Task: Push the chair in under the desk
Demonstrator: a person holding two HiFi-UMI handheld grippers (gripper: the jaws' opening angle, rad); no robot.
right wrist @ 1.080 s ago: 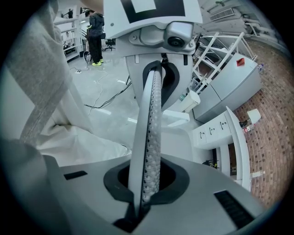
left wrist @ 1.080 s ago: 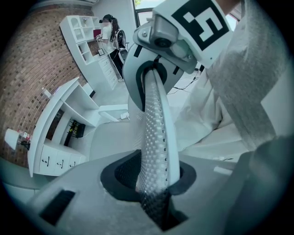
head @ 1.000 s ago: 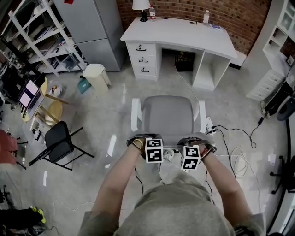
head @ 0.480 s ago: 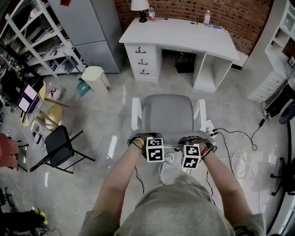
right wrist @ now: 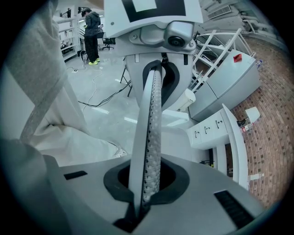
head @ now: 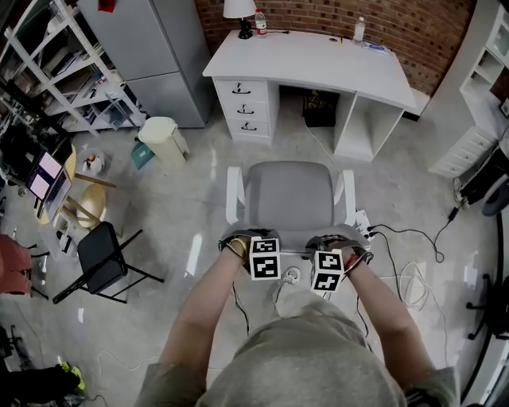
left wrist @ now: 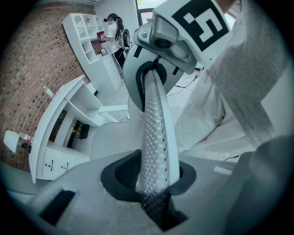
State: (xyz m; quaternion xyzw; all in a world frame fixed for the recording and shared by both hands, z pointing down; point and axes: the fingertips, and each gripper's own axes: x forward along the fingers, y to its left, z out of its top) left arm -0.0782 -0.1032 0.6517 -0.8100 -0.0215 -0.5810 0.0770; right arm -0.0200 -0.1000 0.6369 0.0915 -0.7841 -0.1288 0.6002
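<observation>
Open floor (head: 290,147) runs from chair (head: 290,195) to desk (head: 318,60); black box (head: 320,110) underneath.

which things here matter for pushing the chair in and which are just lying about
In the job: grey chair, white desk, left gripper and right gripper, jaws clamped on the chair's backrest.
Lying about: bin, black folding chair, lamp, bottle, floor cables.

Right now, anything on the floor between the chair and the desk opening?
No solid obstacle shows. A thin cable lies on the floor from the desk opening toward the chair; a dark box sits deep inside the opening.
</observation>
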